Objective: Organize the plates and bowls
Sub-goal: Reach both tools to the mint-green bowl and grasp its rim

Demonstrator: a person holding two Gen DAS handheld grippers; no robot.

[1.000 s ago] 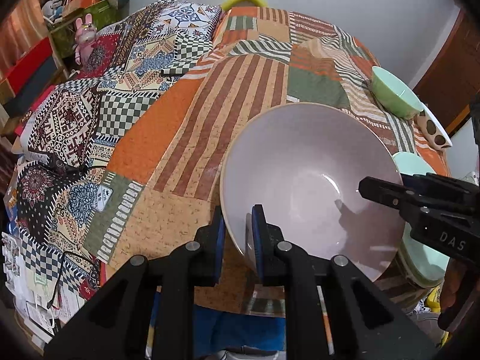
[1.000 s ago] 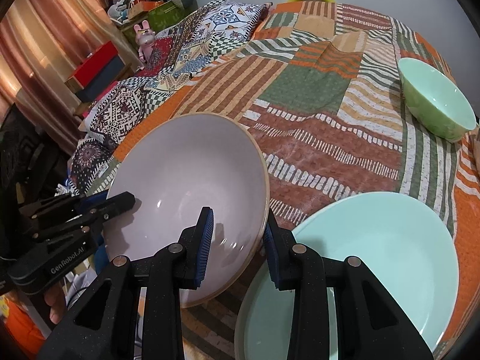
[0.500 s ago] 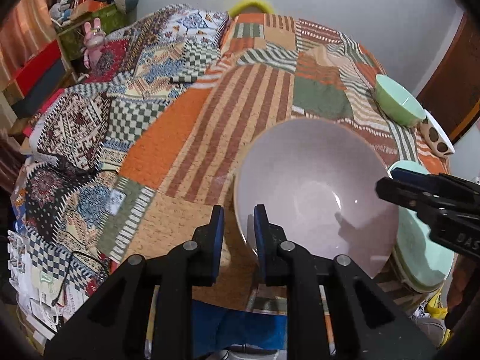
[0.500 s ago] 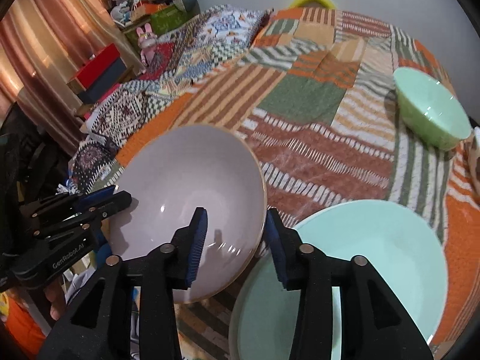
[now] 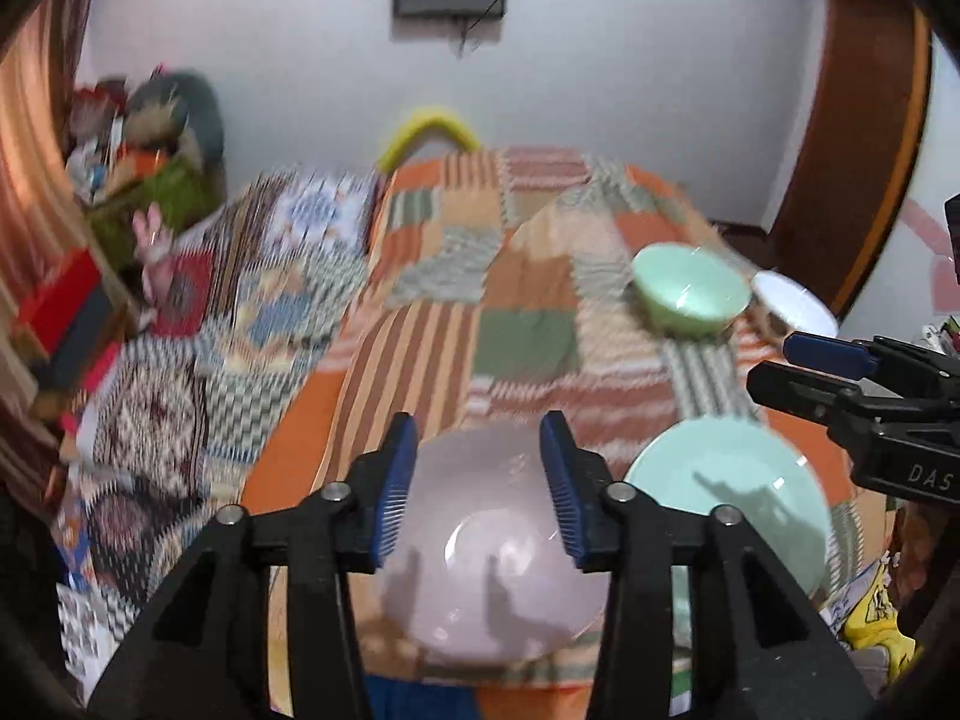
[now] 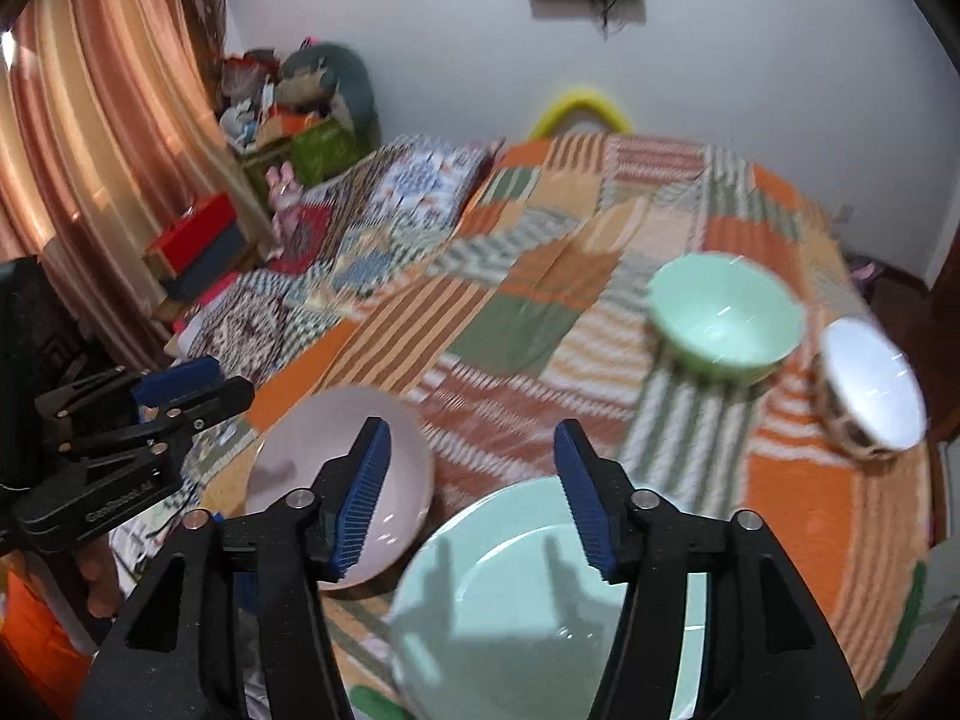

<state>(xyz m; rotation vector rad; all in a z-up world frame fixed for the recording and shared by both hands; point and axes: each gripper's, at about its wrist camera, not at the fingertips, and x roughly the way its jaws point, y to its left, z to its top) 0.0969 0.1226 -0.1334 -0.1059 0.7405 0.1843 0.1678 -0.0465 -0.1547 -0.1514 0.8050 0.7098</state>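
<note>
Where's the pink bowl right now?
The pink bowl sits on the near edge of the patchwork cover, just below the open left gripper, with the mint plate on its right.

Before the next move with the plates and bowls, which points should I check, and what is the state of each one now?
1. Left gripper open, holding nothing: ok.
2. Right gripper open, holding nothing: ok.
3. Pink bowl lies upright on the patchwork cloth: ok.
4. Mint plate lies flat beside the pink bowl: ok.
5. Green bowl and white bowl upright at the far side: ok.
6. Sharp view for aiming: not ok, both pictures are blurred.
</note>
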